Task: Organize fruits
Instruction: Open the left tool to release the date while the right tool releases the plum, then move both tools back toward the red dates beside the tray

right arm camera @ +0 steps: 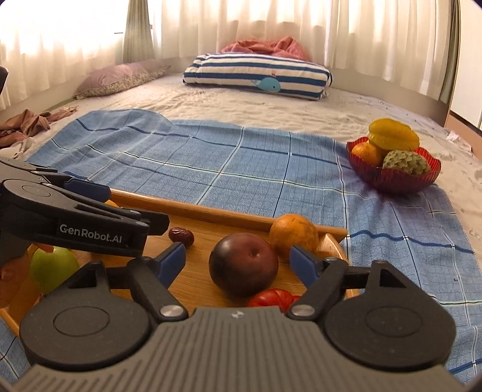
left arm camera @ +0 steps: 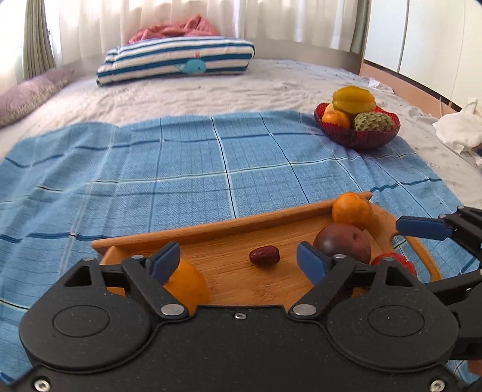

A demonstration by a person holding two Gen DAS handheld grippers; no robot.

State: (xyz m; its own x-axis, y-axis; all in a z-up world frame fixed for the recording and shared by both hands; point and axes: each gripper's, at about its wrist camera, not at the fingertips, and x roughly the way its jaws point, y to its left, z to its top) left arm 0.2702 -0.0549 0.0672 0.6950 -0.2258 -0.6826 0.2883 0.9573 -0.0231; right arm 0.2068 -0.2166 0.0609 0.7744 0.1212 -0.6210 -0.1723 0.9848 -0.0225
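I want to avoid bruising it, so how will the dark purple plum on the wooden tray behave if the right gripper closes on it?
The plum looks round and smooth-skinned, so it may slip or roll on the flat wooden tray. It looks plump, probably fairly heavy for its size. The right gripper stands open around it; a gentle squeeze seems safer, as the skin likely bruises.

Sunlit white curtains (right arm camera: 271, 27) hang behind a bed (left arm camera: 241, 87) bearing a striped pillow (left arm camera: 177, 58).

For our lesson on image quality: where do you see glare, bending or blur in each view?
Left wrist view: curtains blown out white, cloth edges curve, tray sharp. Right wrist view: curtains glare brighter, bed edge bows, red fruit near the lens looks soft.
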